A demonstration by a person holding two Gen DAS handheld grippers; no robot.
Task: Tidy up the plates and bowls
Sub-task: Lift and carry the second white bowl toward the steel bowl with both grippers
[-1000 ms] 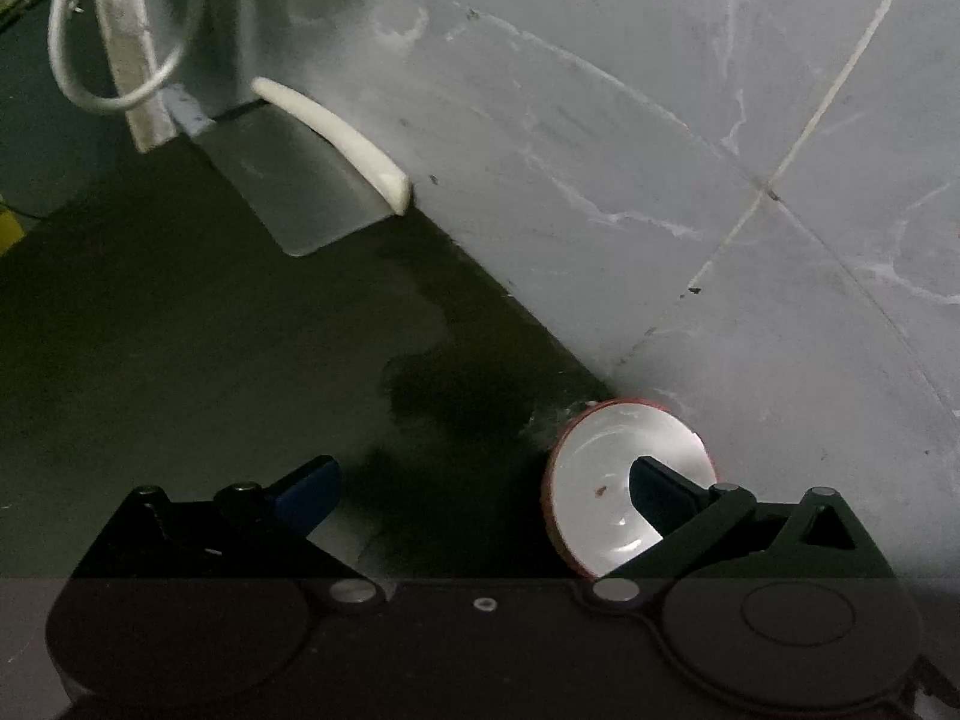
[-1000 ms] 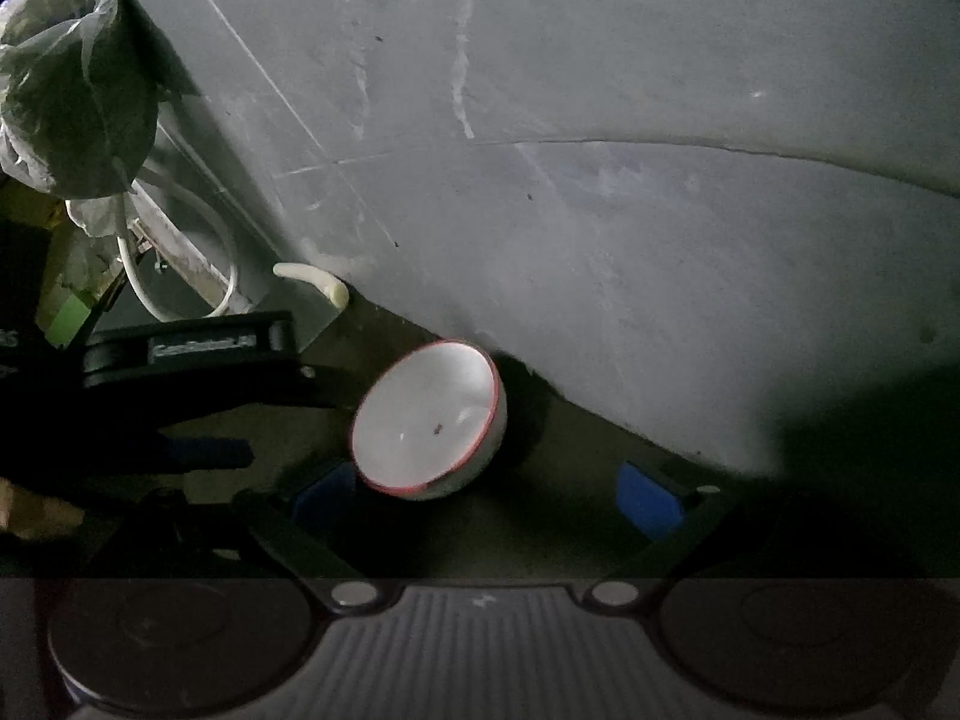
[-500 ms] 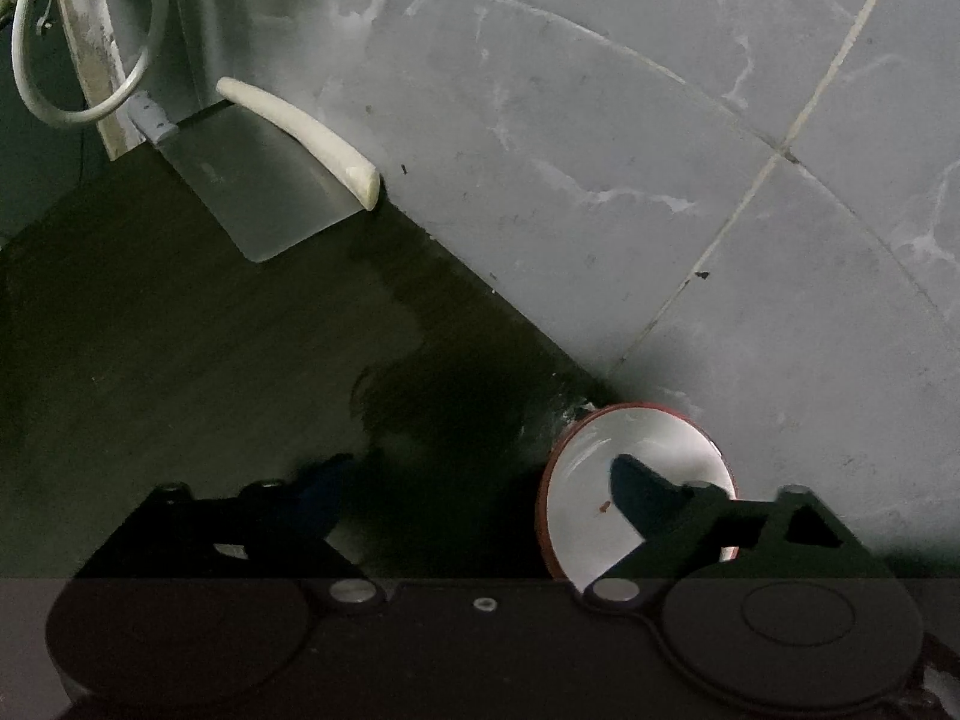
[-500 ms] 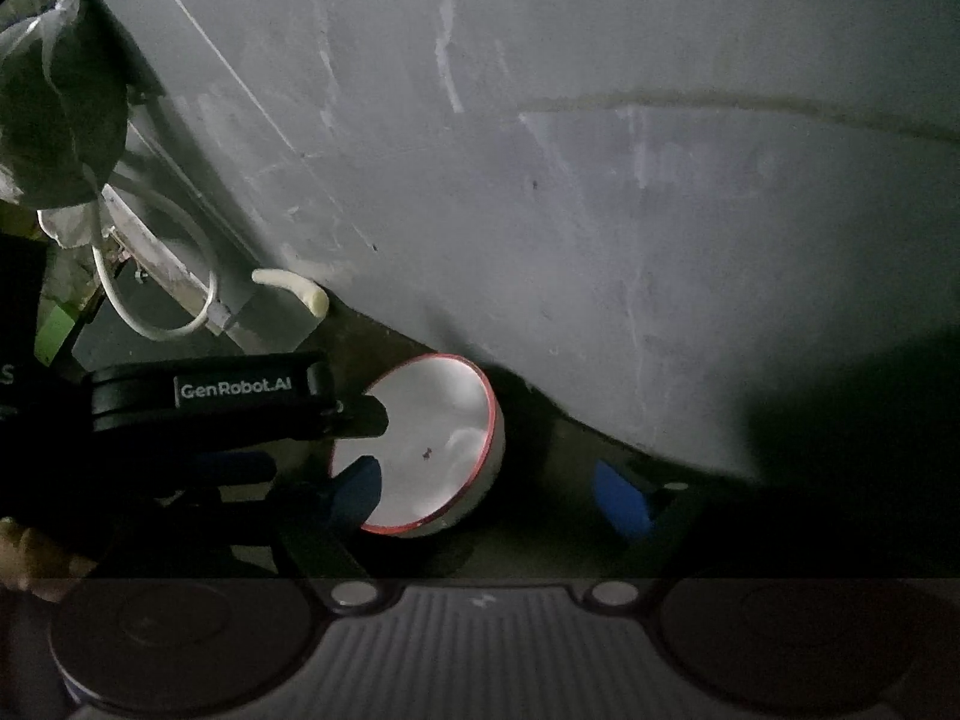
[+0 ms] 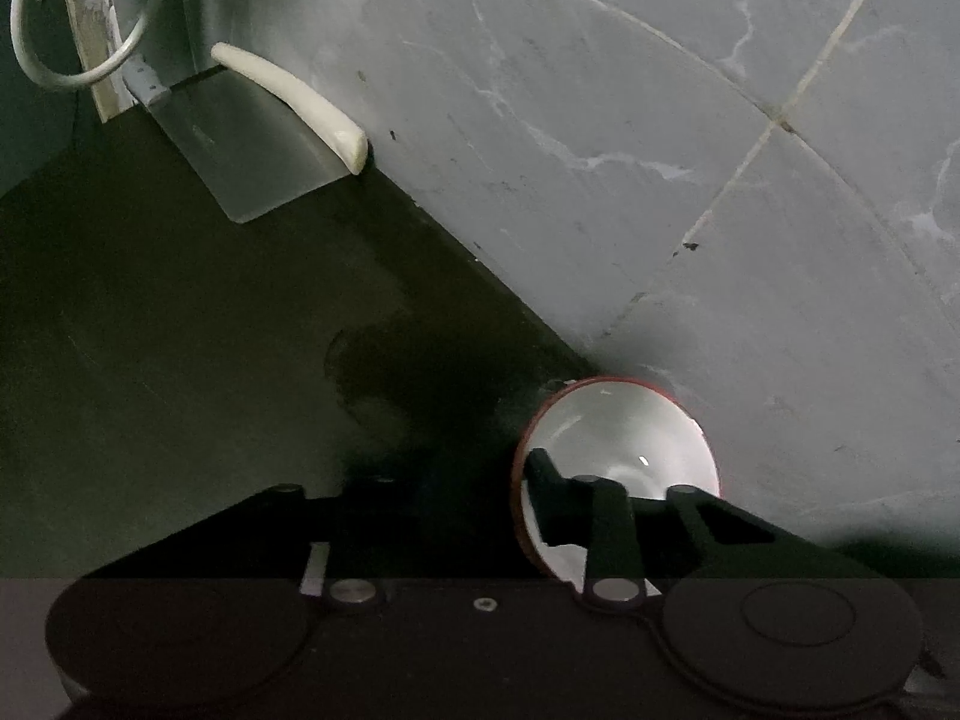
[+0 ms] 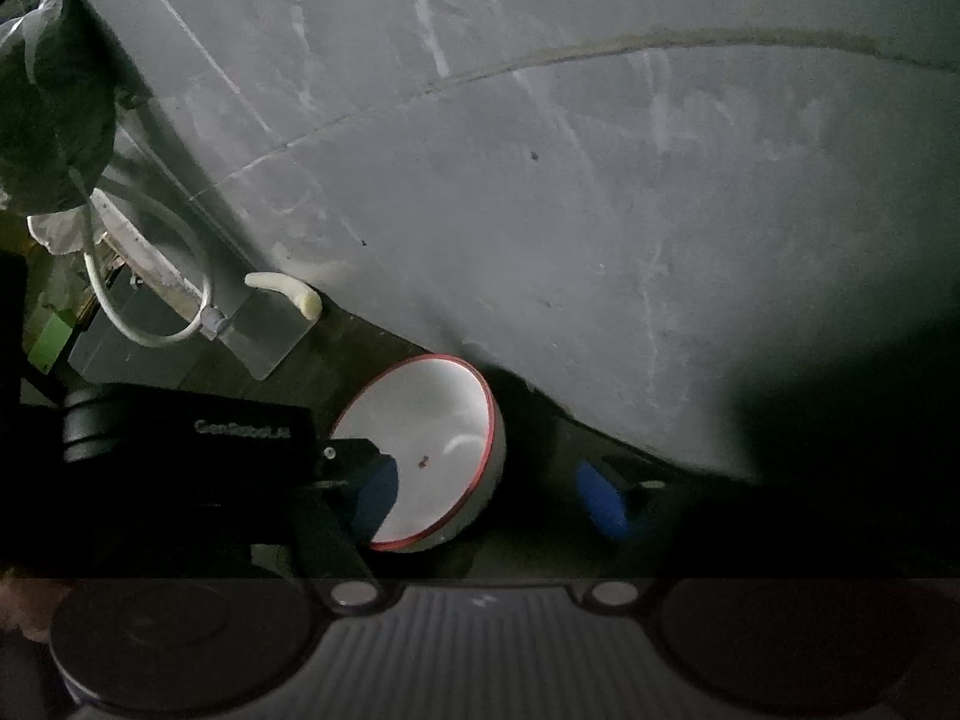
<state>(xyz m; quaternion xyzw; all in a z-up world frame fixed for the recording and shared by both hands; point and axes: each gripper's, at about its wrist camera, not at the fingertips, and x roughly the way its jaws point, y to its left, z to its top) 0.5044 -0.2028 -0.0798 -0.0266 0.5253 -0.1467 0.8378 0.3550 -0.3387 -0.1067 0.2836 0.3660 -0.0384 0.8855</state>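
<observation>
Dark counter (image 5: 180, 360), red-rimmed white bowl (image 6: 432, 438) tilted, cleaver (image 5: 252, 150)

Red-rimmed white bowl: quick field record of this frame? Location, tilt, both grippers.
object: white bowl with red rim
location: dark counter, beside the grey tiled wall
tilt: tipped, opening faces the cameras
left gripper: closed on the bowl's rim, one finger inside
right gripper: open, bowl between its fingers, no contact visible
nearby: cleaver with pale handle

Left gripper (image 5: 480, 474) jaws narrowed; right gripper (image 6: 486, 492) jaws spread wide
</observation>
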